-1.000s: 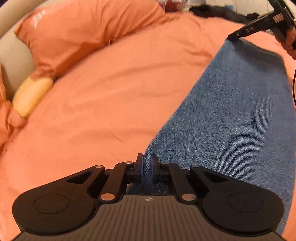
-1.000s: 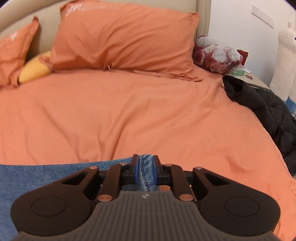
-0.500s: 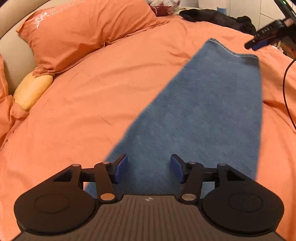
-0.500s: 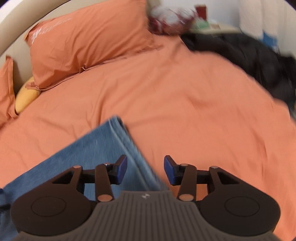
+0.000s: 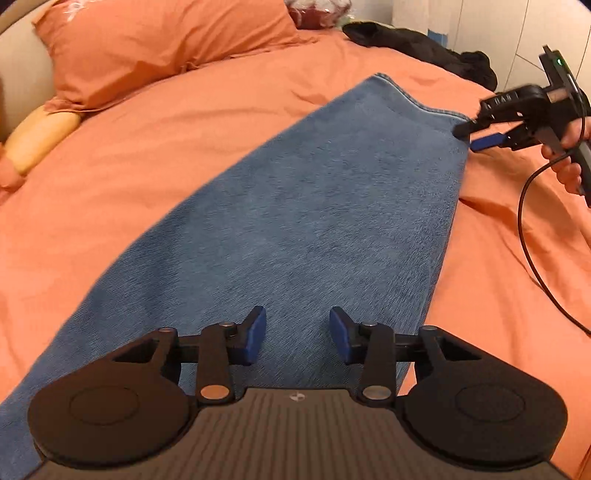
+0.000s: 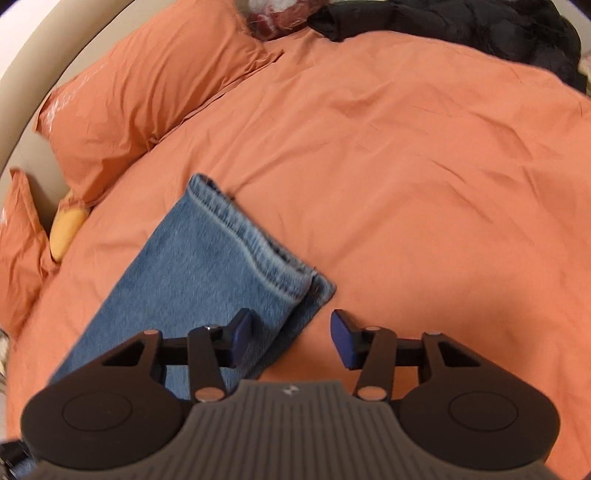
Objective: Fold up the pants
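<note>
Blue denim pants (image 5: 314, 206) lie flat on the orange bed sheet (image 5: 147, 155), folded lengthwise with the legs stacked. My left gripper (image 5: 297, 339) is open and empty, just above the near part of the pants. My right gripper (image 6: 291, 338) is open and empty, beside the right edge of the leg hems (image 6: 236, 229). In the left wrist view the right gripper (image 5: 476, 136) hovers at the far hem corner with its jaws apart.
Orange pillows (image 5: 159, 40) and a yellow cushion (image 5: 37, 136) lie at the head of the bed. A black jacket (image 6: 480, 26) lies at the bed's far right. A cable (image 5: 524, 229) hangs from the right gripper.
Both grippers were shut on the pants a second ago. They have opened, let the pants down flat on the bed, and pulled back a little.
</note>
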Tool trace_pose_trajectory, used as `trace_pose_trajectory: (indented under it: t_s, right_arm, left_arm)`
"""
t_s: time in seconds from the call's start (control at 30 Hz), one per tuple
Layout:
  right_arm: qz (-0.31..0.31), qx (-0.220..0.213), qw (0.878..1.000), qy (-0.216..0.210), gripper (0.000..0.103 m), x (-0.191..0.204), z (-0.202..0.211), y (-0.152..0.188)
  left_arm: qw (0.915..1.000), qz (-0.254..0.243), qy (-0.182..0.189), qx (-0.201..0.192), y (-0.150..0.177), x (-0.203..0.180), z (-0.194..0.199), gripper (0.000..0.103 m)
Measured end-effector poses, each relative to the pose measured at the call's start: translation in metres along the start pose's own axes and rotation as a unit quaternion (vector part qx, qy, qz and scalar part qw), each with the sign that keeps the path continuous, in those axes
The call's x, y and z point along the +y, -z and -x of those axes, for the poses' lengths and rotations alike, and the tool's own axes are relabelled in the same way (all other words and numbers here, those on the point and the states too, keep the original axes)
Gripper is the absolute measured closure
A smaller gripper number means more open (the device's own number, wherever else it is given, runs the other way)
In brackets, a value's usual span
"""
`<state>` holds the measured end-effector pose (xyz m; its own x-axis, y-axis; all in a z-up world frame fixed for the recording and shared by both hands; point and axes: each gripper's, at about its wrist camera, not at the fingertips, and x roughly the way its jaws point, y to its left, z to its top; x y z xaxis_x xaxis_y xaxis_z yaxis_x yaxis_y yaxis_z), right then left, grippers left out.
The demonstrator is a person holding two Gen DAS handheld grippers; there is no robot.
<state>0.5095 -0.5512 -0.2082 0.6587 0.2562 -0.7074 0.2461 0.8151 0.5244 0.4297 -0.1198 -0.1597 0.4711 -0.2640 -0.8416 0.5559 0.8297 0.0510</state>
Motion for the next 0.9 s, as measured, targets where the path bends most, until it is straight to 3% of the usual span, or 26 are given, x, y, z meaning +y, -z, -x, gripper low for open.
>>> trace_pose_trajectory:
  t_s: [0.33, 0.47, 0.53, 0.7, 0.77, 0.9]
  right_arm:
    - [-0.023, 0.007, 0.999, -0.034, 0.059, -0.017, -0.020, -0.005]
    - [0.008, 0.009, 1.000, -0.025, 0.068, -0.014, -0.016, -0.006]
    - [0.017, 0.008, 1.000, -0.021, 0.071, -0.014, -0.015, -0.006]
    - [0.018, 0.006, 1.000, -0.016, 0.078, -0.011, -0.010, -0.007]
    - [0.020, 0.001, 1.000, -0.024, 0.085, -0.010, -0.001, -0.008]
    - [0.042, -0.006, 0.999, -0.023, 0.090, 0.003, 0.013, -0.011]
  left_arm:
    - [0.9976, 0.060, -0.034, 0.004, -0.076, 0.036, -0.074, 0.062]
    - [0.9967, 0.071, -0.038, 0.012, -0.094, 0.050, -0.094, 0.075]
    - [0.9960, 0.078, -0.039, 0.015, -0.096, 0.051, -0.100, 0.075]
    - [0.9966, 0.050, -0.064, 0.013, -0.094, 0.037, -0.090, 0.076]
    - [0.9978, 0.041, -0.051, 0.007, -0.090, 0.030, -0.076, 0.076]
    - [0.9999, 0.006, -0.013, 0.000, -0.072, 0.004, -0.048, 0.076]
